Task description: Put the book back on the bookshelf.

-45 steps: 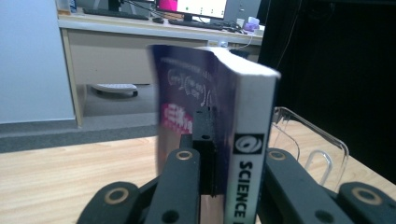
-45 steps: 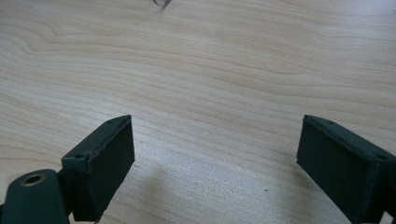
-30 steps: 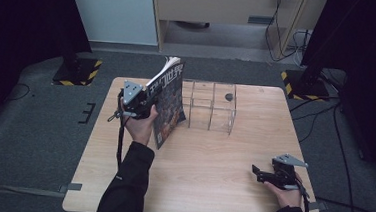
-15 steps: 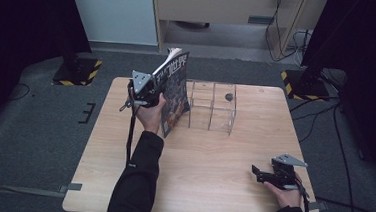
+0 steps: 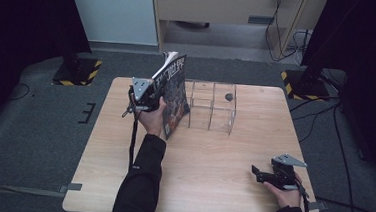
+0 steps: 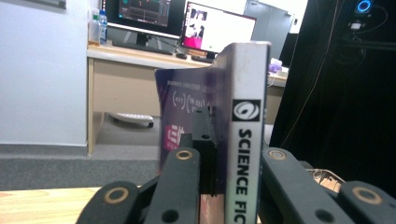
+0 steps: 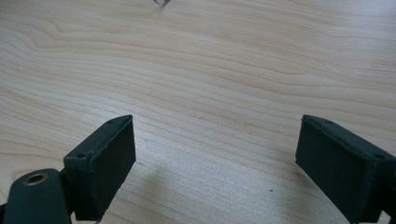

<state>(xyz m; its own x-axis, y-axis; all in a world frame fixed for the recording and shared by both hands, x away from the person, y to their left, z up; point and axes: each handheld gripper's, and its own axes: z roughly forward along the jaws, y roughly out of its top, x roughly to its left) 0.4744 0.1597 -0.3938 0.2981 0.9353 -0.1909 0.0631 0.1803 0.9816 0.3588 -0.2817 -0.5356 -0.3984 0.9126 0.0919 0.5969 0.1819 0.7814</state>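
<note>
Book (image 6: 245, 140) nearer rack (image 5: 211, 106) than before, spine "SCIENCE FIC".

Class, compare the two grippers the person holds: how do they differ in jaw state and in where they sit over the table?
The left gripper is shut on the book, holding it upright beside the clear organizer; the right gripper is open and holds nothing. The left is raised at the table's far side; the right rests low at the near right corner. Both have black jaws.

Glossy paper book (image 5: 174, 97), clear plastic organizer (image 5: 211, 107), matt wooden table (image 5: 210, 188).
</note>
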